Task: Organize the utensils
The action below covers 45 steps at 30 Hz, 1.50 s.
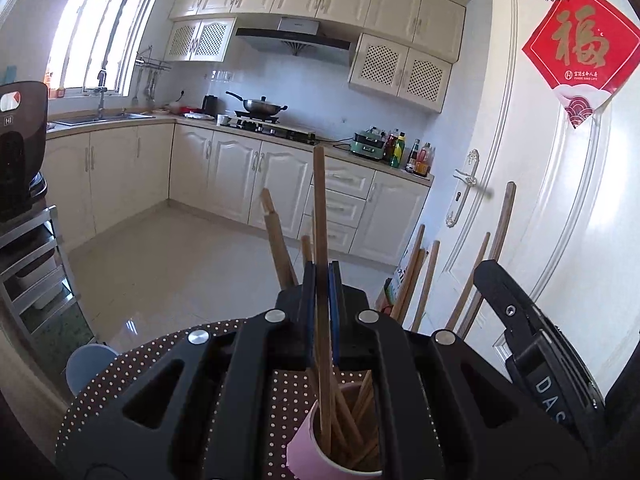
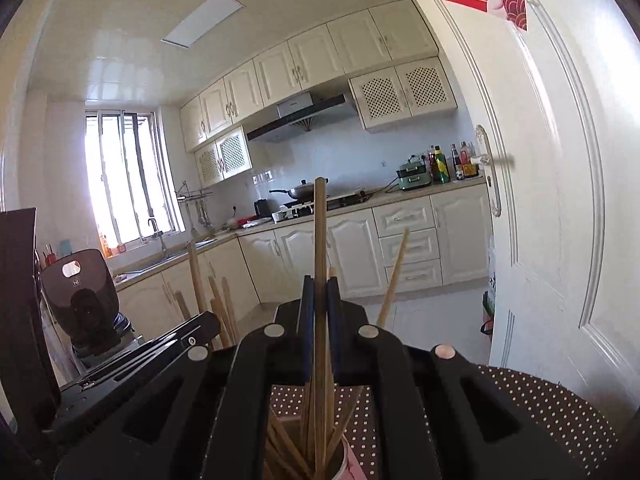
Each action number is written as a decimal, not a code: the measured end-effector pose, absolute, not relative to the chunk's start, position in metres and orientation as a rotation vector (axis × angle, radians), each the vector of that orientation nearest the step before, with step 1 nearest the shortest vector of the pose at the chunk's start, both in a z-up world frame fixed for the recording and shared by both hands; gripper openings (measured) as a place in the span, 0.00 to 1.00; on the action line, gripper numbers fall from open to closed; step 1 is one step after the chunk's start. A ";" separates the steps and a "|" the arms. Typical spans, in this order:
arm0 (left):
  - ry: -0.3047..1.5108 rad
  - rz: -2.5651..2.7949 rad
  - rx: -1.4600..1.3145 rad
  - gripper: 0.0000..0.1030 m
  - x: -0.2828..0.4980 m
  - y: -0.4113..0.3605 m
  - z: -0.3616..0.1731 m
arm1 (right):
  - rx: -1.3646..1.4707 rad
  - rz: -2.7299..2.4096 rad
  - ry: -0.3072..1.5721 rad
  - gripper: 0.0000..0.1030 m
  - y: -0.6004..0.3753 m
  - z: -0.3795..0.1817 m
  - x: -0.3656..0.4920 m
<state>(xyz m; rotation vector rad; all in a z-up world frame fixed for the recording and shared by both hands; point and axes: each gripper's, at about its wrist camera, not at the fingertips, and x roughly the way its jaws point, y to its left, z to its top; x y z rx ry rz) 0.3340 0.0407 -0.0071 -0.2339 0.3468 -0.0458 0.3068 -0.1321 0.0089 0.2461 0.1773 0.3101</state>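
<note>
My left gripper is shut on a wooden chopstick that stands upright, its lower end inside a pink cup holding several more chopsticks. The cup stands on a brown polka-dot table. My right gripper is shut on another upright wooden chopstick, whose lower end reaches into a pink-and-white cup full of chopsticks on the same dotted table. More chopsticks lean out to the right in the left wrist view. The other gripper's body shows at the right.
A white door with a handle stands close on the right. A dark appliance sits on a metal rack at the left. A blue stool stands beside the table. Kitchen counters with stove and bottles line the far wall.
</note>
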 end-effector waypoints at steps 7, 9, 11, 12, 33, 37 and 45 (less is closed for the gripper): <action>0.353 -0.049 -0.218 0.07 0.329 0.041 -0.013 | 0.226 0.308 0.232 0.05 -0.128 0.000 0.306; 0.356 -0.054 -0.213 0.07 0.326 0.041 -0.015 | 0.230 0.308 0.239 0.08 -0.129 0.000 0.304; 0.359 -0.057 -0.199 0.07 0.323 0.041 -0.017 | 0.228 0.311 0.248 0.08 -0.130 0.002 0.301; 0.363 -0.056 -0.191 0.08 0.321 0.040 -0.018 | 0.219 0.309 0.254 0.08 -0.129 0.002 0.301; 0.379 -0.051 -0.107 0.52 0.292 0.035 -0.024 | 0.239 0.256 0.312 0.49 -0.160 -0.005 0.281; 0.387 -0.044 -0.100 0.52 0.286 0.035 -0.025 | 0.240 0.251 0.319 0.49 -0.162 -0.006 0.276; 0.397 -0.033 -0.073 0.53 0.269 0.031 -0.026 | 0.230 0.239 0.312 0.54 -0.164 -0.005 0.256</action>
